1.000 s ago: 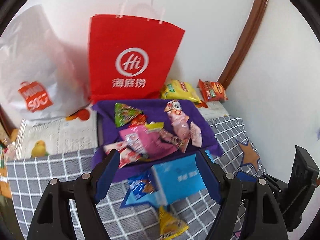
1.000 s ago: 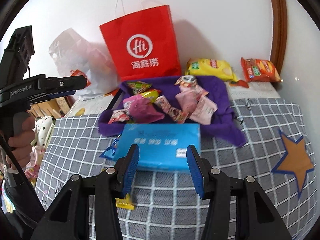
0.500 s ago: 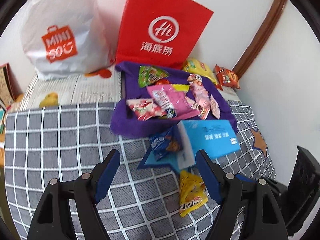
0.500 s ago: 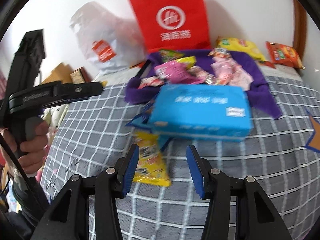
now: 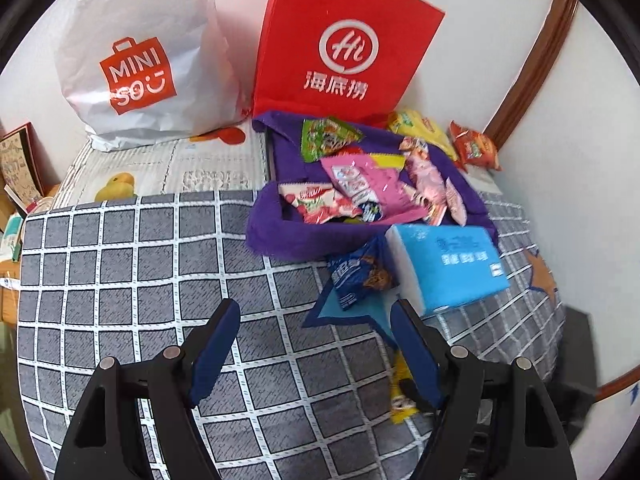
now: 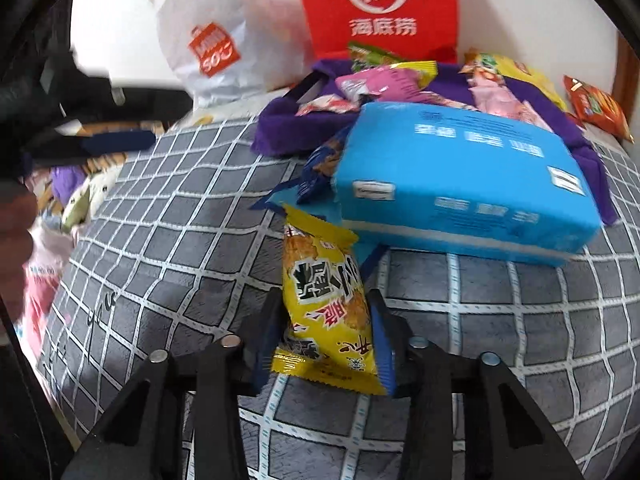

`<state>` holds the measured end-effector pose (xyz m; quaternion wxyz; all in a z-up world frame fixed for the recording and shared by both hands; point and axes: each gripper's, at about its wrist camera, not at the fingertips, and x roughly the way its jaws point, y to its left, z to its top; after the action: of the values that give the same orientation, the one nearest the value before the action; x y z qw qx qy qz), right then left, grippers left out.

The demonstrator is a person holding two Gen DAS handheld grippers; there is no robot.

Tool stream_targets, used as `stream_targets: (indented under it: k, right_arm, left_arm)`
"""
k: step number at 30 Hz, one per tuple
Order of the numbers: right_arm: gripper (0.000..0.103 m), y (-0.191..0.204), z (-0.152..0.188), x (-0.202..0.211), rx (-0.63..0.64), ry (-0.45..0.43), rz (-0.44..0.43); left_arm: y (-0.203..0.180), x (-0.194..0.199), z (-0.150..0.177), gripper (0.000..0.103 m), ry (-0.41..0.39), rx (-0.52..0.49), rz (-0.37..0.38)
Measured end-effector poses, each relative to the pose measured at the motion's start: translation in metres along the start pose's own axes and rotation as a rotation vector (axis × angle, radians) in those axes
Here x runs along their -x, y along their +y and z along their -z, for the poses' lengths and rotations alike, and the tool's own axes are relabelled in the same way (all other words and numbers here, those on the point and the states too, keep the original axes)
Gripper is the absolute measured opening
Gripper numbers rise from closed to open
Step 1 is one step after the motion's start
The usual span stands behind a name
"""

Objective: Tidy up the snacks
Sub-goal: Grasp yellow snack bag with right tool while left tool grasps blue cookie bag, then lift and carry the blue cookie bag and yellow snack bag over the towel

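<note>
A yellow snack packet (image 6: 324,300) lies on the grey checked blanket (image 6: 180,248). My right gripper (image 6: 324,336) is closing around it, and its blue pads touch the packet's two long edges. Just beyond lie a blue tissue pack (image 6: 460,184) and a dark blue snack packet (image 6: 324,164). Behind them a purple cloth (image 5: 272,240) holds several pink, green and red snacks. My left gripper (image 5: 316,344) stands open above bare blanket, nothing between its fingers. The yellow packet (image 5: 400,396) peeks out beside its right finger.
A red paper bag (image 5: 344,48) and a white plastic bag (image 5: 140,60) stand against the back wall. A yellow packet (image 5: 420,128) and an orange one (image 5: 474,150) lie at the back right corner. A hand (image 6: 12,232) holds the left gripper at the right wrist view's left edge.
Both grippers have sunk toward the blanket. The right one moved down onto the yellow packet and its fingers narrowed around it. The left one's fingers kept their gap.
</note>
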<state>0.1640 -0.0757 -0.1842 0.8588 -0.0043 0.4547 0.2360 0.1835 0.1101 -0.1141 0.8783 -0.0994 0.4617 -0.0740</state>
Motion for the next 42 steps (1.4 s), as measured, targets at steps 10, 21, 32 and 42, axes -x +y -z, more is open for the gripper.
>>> stream_targets:
  k: [10, 21, 32, 42]
  right_arm:
    - [0.039, -0.068, 0.003, 0.049, -0.034, -0.081, 0.142]
    - [0.038, -0.12, 0.011, 0.037, -0.056, -0.085, 0.228]
    - [0.042, -0.127, 0.015, 0.024, -0.093, -0.1, 0.158]
    - [0.043, -0.124, 0.014, 0.02, -0.082, -0.082, 0.173]
  left_arm:
    - [-0.017, -0.04, 0.004, 0.075, 0.06, 0.01, 0.024]
    - [-0.017, -0.071, -0.009, 0.075, 0.078, 0.099, 0.104]
    - [-0.014, -0.102, -0.014, 0.057, 0.07, 0.136, 0.147]
    - [-0.009, -0.088, -0.003, 0.031, 0.108, 0.043, -0.002]
